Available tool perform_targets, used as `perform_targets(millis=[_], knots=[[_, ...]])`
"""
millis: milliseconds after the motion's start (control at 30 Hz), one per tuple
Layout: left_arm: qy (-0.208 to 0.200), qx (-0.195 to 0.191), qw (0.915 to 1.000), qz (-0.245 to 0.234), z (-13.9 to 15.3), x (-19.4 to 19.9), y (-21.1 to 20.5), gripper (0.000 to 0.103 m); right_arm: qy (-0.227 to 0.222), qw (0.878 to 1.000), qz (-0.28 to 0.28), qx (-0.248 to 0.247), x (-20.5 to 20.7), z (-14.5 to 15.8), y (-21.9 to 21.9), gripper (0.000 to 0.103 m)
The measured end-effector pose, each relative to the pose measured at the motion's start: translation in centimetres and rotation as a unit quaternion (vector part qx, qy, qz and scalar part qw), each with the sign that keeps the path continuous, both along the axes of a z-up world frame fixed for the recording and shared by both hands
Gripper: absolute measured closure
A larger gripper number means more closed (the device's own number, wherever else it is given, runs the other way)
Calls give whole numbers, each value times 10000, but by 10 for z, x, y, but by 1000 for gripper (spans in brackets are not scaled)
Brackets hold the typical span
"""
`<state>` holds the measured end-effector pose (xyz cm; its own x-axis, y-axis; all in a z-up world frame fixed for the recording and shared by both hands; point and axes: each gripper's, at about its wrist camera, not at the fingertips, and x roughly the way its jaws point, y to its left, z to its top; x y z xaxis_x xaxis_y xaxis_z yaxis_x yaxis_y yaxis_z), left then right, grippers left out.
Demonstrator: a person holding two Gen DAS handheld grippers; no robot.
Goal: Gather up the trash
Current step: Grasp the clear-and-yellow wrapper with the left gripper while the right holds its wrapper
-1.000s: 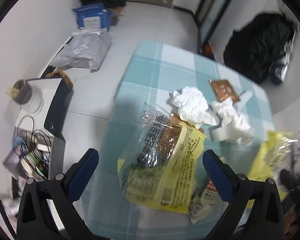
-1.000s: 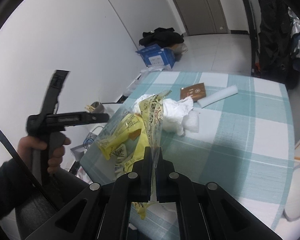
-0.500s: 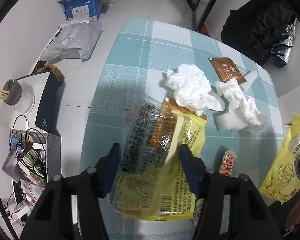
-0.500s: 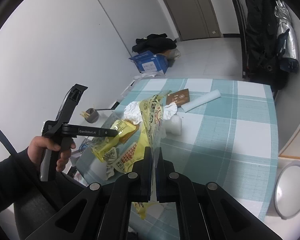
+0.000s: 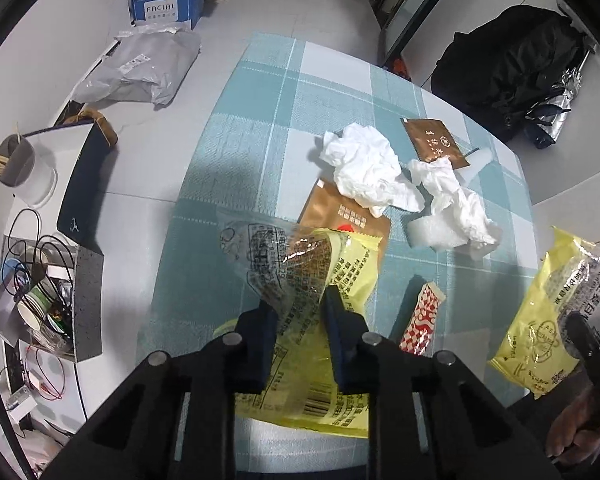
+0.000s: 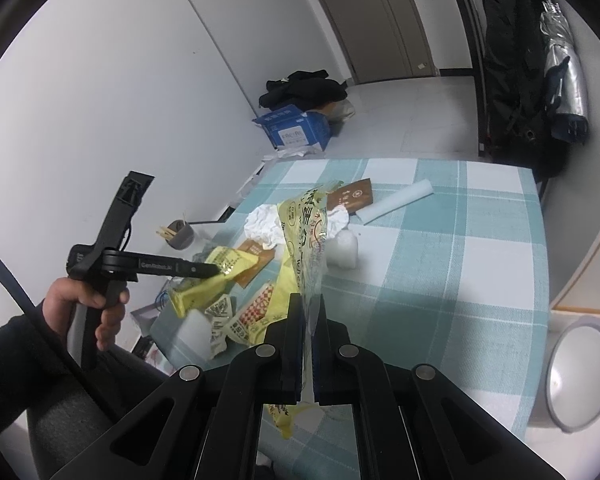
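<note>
My left gripper (image 5: 300,308) is shut on a yellow and clear snack wrapper (image 5: 300,264) and holds it over the near edge of the checked table (image 5: 260,100). My right gripper (image 6: 309,312) is shut on a second yellow snack bag (image 6: 306,236), held upright above the table; the bag also shows in the left wrist view (image 5: 548,312). On the table lie crumpled white tissues (image 5: 364,168), a brown packet (image 5: 434,142), a larger brown packet (image 5: 340,216) and a red-and-white checked wrapper (image 5: 420,316).
A white bin with a grey rim (image 6: 580,372) stands on the floor right of the table. A blue box (image 5: 164,0), a grey mail bag (image 5: 140,68) and a cluttered box of cables (image 5: 40,300) are on the floor to the left. A black bag (image 5: 512,64) lies at the back right.
My left gripper has closed from wide open onto the yellow and clear wrapper and lifted it. My right gripper has risen and drawn back with its bag.
</note>
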<state>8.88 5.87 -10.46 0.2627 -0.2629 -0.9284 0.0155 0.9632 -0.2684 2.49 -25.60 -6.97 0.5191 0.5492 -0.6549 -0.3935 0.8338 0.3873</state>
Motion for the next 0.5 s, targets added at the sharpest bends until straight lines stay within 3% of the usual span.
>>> perform_targets(millis=[267, 500], knots=[[-31, -123, 9999, -45, 7, -14, 5, 87, -17, 10000, 7, -55, -6, 0, 4, 99], [-415, -458, 9980, -163, 32, -29, 3, 87, -15, 10000, -71, 3, -5, 1, 4, 99]])
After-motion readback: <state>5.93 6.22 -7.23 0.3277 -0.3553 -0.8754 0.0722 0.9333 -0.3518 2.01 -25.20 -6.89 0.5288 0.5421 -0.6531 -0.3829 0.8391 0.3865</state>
